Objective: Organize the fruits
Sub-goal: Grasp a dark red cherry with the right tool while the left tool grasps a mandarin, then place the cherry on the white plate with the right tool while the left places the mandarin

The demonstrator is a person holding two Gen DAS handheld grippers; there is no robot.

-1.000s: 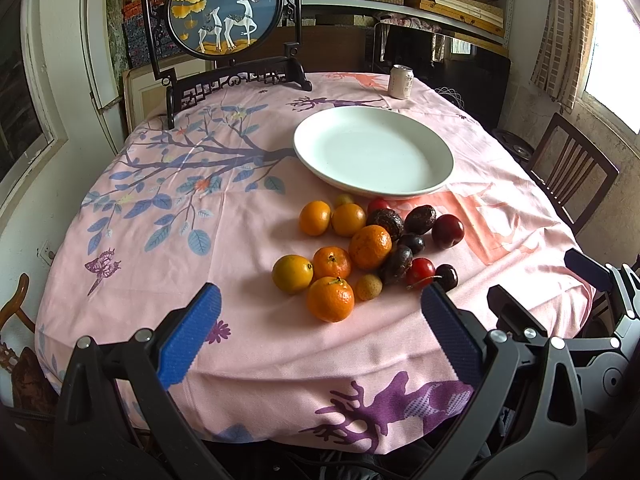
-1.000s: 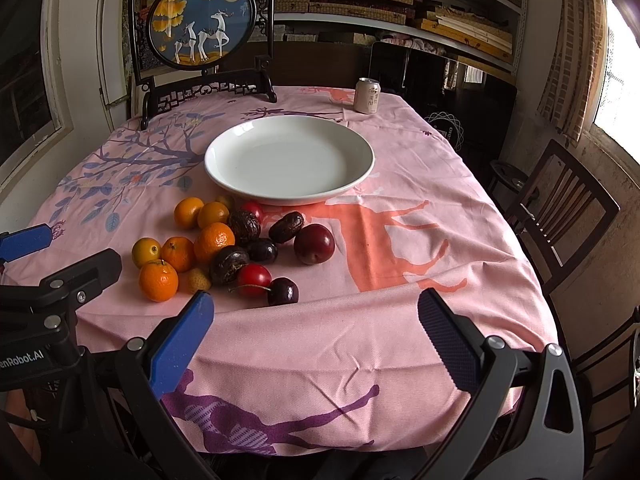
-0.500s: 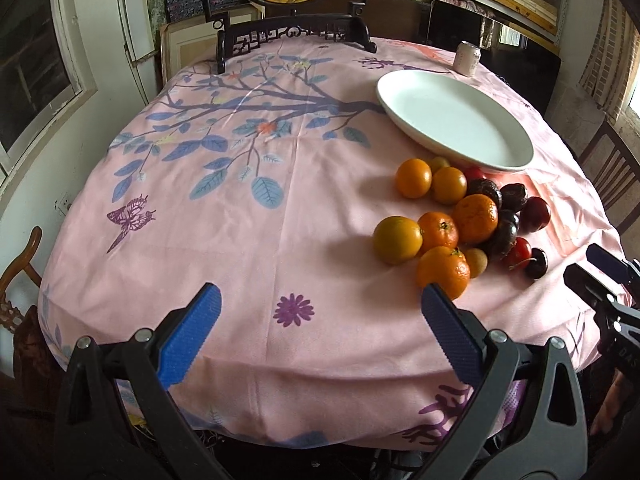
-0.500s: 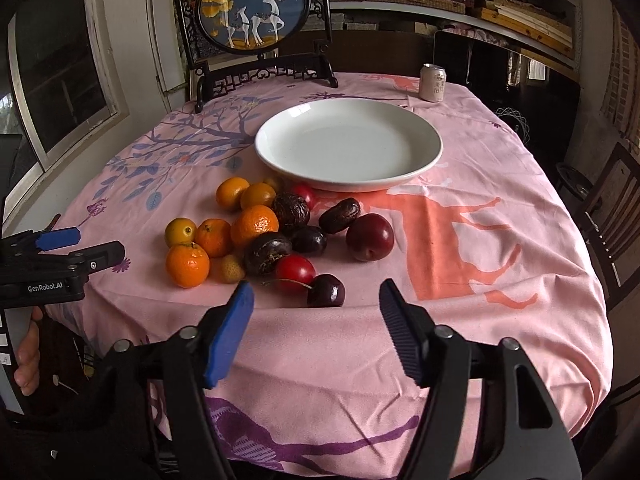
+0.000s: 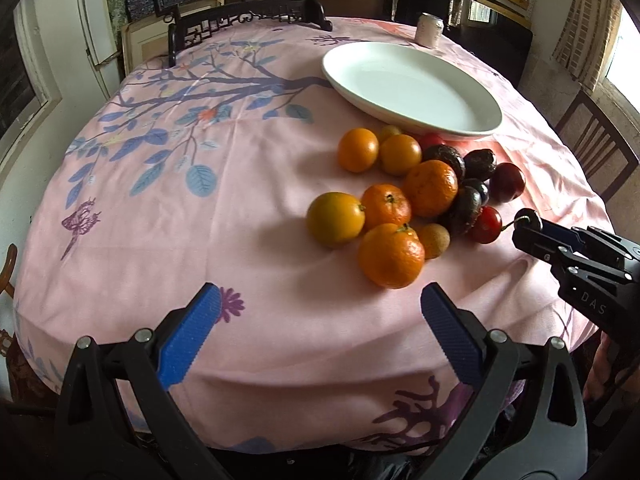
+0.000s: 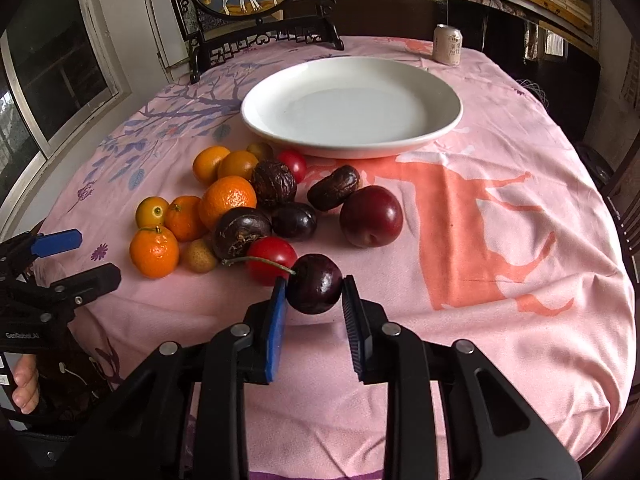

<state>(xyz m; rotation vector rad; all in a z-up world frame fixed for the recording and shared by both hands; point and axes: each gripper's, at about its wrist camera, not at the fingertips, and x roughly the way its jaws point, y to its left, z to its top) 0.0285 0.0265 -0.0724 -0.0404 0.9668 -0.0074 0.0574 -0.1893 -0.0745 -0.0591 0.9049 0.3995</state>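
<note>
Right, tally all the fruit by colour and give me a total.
Orange citrus: 5
Yellow-green citrus: 1
Small tan fruits: 2
Bright red fruits: 2
Dark purple-brown fruits: 4
Dark cherry: 1
Dark red plum: 1
Total: 16

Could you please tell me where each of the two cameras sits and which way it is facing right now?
Left wrist: on the left gripper, above the near table edge, facing the oranges and plate; its open fingers show, and the right gripper's tips at right.
Right wrist: on the right gripper, low, facing the plate; its fingers flank a dark cherry; the left gripper shows at left.
Shared: fruit pile, plate, can, pink tablecloth.
</note>
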